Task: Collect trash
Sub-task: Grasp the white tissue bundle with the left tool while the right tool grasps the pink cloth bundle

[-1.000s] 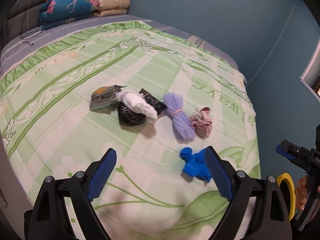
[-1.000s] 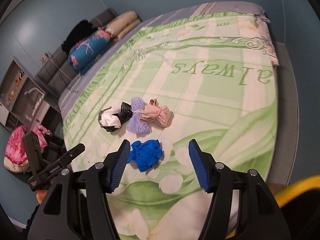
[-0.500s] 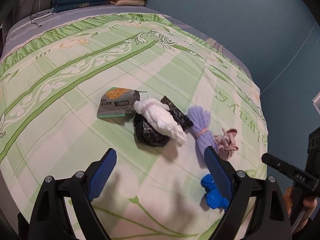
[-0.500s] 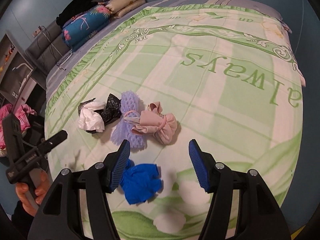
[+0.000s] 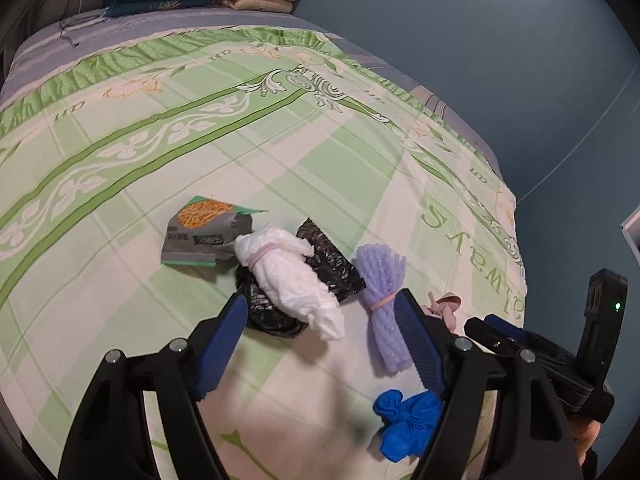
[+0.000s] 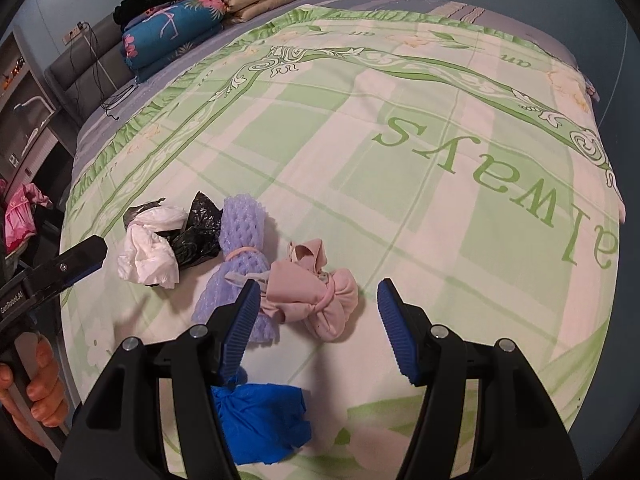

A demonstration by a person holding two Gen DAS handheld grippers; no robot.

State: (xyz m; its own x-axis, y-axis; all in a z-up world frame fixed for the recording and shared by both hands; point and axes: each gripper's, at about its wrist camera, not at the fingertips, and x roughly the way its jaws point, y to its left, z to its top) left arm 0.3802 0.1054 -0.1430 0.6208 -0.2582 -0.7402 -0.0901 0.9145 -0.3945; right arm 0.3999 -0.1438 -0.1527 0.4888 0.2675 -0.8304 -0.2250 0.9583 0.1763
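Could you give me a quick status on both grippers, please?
Left gripper closing over white wad, not gripping. Right gripper open over pink bundle. Nothing blocking.

On the bed lie one grey snack wrapper [image 5: 202, 238]; one white tied bag [image 5: 292, 276]; one black plastic bag [image 5: 332, 268]; one lilac foam net [image 5: 384, 300]. One pink cloth bundle [image 6: 316, 300]; one blue crumpled glove [image 6: 260, 420].

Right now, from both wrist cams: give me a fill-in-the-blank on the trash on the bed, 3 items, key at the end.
1. The white bundle lies on top of a crumpled ____ plastic bag.
2. The purple foam net is tied round its middle with a ____ band.
3. Nearest the right gripper, between its open fingers, sits the ____ cloth bundle; the blue glove lies below it in that view.

Missing words: black; rubber; pink
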